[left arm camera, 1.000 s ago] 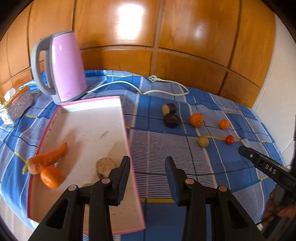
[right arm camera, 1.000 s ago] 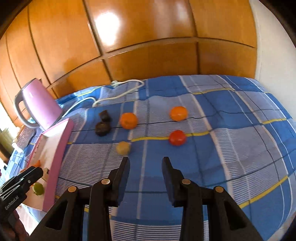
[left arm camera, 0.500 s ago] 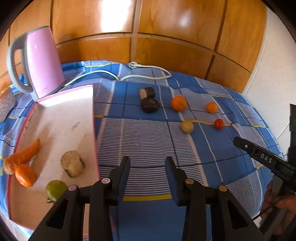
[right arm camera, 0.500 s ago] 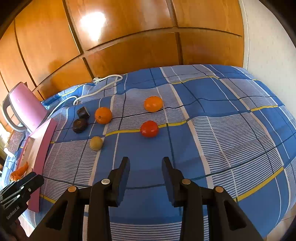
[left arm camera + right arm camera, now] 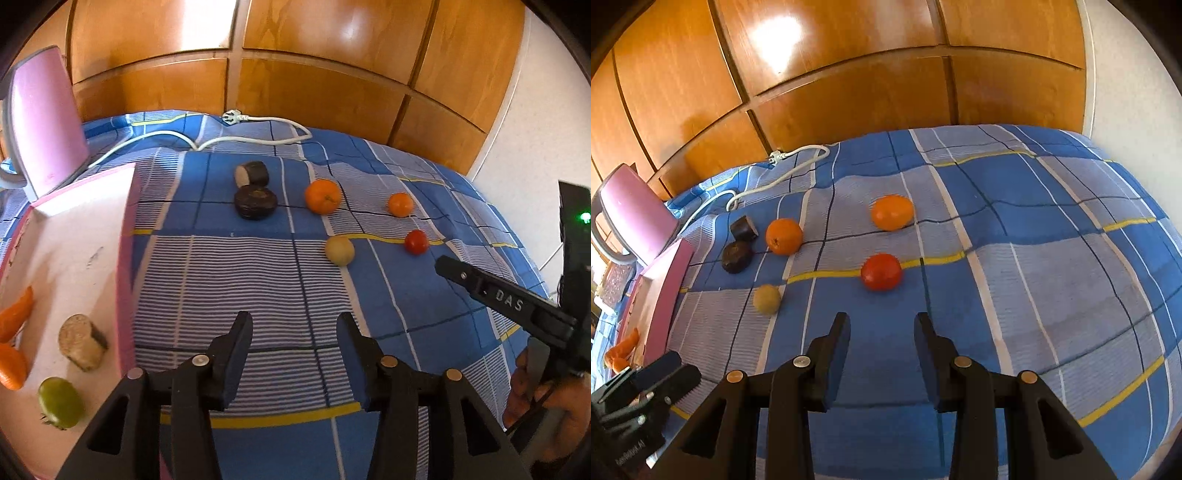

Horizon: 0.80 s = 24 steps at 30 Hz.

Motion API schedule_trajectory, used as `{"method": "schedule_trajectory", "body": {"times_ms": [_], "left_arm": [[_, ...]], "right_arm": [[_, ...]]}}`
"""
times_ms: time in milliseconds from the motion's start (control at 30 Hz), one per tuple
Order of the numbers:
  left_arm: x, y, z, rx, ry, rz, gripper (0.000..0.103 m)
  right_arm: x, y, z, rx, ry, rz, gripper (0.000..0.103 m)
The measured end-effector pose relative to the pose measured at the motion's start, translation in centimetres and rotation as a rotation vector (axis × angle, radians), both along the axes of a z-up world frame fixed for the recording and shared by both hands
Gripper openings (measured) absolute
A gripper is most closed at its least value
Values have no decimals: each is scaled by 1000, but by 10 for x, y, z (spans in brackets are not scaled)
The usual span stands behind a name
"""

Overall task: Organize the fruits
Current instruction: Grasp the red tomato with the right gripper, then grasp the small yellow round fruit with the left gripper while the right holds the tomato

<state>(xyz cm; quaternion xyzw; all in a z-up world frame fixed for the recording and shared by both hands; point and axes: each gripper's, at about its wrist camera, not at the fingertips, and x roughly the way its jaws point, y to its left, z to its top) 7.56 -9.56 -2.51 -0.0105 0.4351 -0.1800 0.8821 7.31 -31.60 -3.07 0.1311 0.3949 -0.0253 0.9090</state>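
On the blue checked cloth lie a red tomato [image 5: 881,272], two oranges [image 5: 892,212] [image 5: 783,236], a small yellow fruit [image 5: 767,299] and two dark brown pieces [image 5: 736,257] [image 5: 743,228]. My right gripper [image 5: 882,328] is open and empty, just short of the tomato. My left gripper [image 5: 295,332] is open and empty over the cloth, right of the pink tray [image 5: 127,236]. The tray holds a carrot [image 5: 14,314], an orange [image 5: 11,365], a green fruit [image 5: 59,402] and a brown cut piece [image 5: 81,347].
A pink kettle [image 5: 44,122] stands at the far left with its white cord [image 5: 258,122] trailing across the back of the cloth. Wooden panels [image 5: 314,74] close off the back. A white wall [image 5: 1126,74] is on the right.
My left gripper has swung right, from over the tray to over the cloth. My right gripper has moved forward and nearer the red tomato. Both stayed open.
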Motion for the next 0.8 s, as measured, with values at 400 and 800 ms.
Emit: {"method": "schedule_trajectory", "body": {"times_ms": [400,800], "left_arm": [[17,-17,-7,-7,11,-5,48],[39,-31,-13,-41,31,-18,45]], "right_arm": [[46,-2,-13,-43,35,13,40],[57,4,-25,-93,41,29,33]]}}
